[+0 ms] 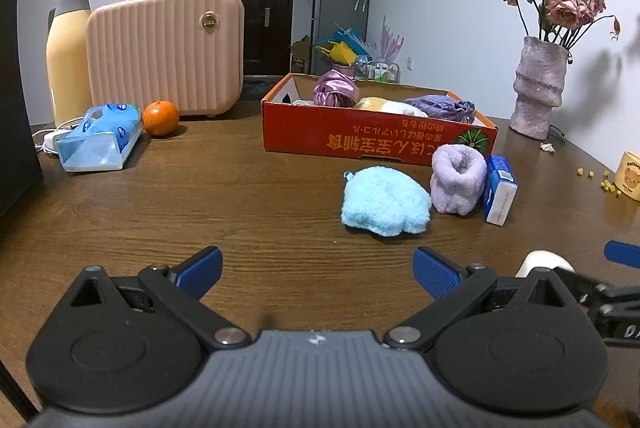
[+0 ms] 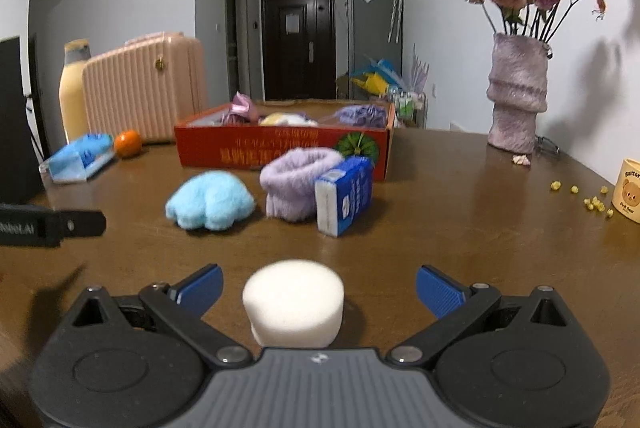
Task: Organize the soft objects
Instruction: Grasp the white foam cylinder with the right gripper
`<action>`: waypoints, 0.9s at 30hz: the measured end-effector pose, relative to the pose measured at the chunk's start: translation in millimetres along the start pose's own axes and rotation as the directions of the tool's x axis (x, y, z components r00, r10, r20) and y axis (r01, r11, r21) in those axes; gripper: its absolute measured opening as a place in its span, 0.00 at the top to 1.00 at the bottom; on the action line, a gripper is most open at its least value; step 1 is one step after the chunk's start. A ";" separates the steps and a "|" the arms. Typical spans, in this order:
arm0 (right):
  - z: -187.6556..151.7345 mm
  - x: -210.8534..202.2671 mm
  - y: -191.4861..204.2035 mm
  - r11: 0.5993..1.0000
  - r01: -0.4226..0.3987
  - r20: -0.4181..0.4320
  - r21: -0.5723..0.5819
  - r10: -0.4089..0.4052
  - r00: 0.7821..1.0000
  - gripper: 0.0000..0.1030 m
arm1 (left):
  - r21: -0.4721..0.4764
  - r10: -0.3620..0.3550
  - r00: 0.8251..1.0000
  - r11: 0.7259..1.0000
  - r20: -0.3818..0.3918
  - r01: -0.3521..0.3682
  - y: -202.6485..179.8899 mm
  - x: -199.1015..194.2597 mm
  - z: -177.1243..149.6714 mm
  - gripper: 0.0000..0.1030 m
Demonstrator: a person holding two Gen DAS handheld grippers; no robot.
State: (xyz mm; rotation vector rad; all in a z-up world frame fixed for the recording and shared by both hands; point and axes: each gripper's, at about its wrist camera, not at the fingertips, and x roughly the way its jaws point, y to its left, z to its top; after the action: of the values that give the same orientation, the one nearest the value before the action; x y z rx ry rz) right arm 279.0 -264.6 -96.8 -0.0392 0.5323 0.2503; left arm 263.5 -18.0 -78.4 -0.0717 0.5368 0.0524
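A white sponge cylinder (image 2: 293, 304) stands on the table between the wide-apart fingers of my open right gripper (image 2: 319, 286); the left wrist view shows part of it (image 1: 544, 262). My left gripper (image 1: 318, 270) is open over bare wood, with nothing between its fingers. Ahead lie a fluffy light-blue cloth (image 1: 386, 202) (image 2: 210, 206) and a rolled lilac fleece piece (image 1: 458, 182) (image 2: 298, 182). Behind them the red cardboard box (image 1: 376, 140) (image 2: 280, 152) holds a pink satin piece (image 1: 335, 89), a yellow-white plush and a purple cloth (image 1: 444, 106).
A blue-white carton (image 1: 499, 190) (image 2: 344, 200) stands against the lilac roll. Tissue pack (image 1: 100, 138), orange (image 1: 160, 117), pink case (image 1: 166, 50) and yellow flask (image 1: 68, 56) sit at left. A vase of dried roses (image 2: 516, 92) and a bear cup (image 2: 630, 190) stand at right.
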 end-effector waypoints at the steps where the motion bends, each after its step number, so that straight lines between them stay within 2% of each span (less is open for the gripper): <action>1: -0.7 2.1 0.9 1.000 0.003 -0.014 -0.005 -0.003 1.000 0.00 | -0.001 -0.002 1.000 1.000 -0.001 0.002 0.3 -0.2 0.1 0.00; 10: -6.0 15.9 11.0 0.998 0.012 -0.098 -0.063 -0.018 0.995 0.03 | 0.007 -0.005 1.000 1.000 -0.025 0.006 -1.5 2.0 -1.3 0.00; 18: -5.4 26.1 7.1 0.999 -0.022 -0.157 -0.037 0.016 0.988 0.21 | 0.014 -0.003 0.999 1.000 -0.037 0.003 -2.7 4.3 -2.6 0.00; 20: -5.0 29.0 6.9 0.999 -0.028 -0.170 -0.031 0.022 0.985 0.23 | 0.015 0.004 0.999 1.000 -0.038 -0.003 -2.9 4.5 -2.7 0.00; 23: -4.4 30.5 7.0 0.999 -0.032 -0.169 -0.028 0.026 0.985 0.25 | 0.012 0.008 0.999 1.000 -0.040 -0.007 -2.6 5.4 -2.6 0.00; 27: -2.2 33.5 7.2 0.999 -0.032 -0.163 -0.023 0.028 0.986 0.34 | 0.012 0.006 0.999 1.000 -0.042 -0.006 -2.2 6.2 -2.3 0.00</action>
State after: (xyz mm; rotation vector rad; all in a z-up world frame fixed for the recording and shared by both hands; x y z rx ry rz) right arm 304.0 -250.3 -115.4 -0.0772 0.6927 0.2848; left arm 267.7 -20.2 -83.4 -0.0601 0.5794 0.0538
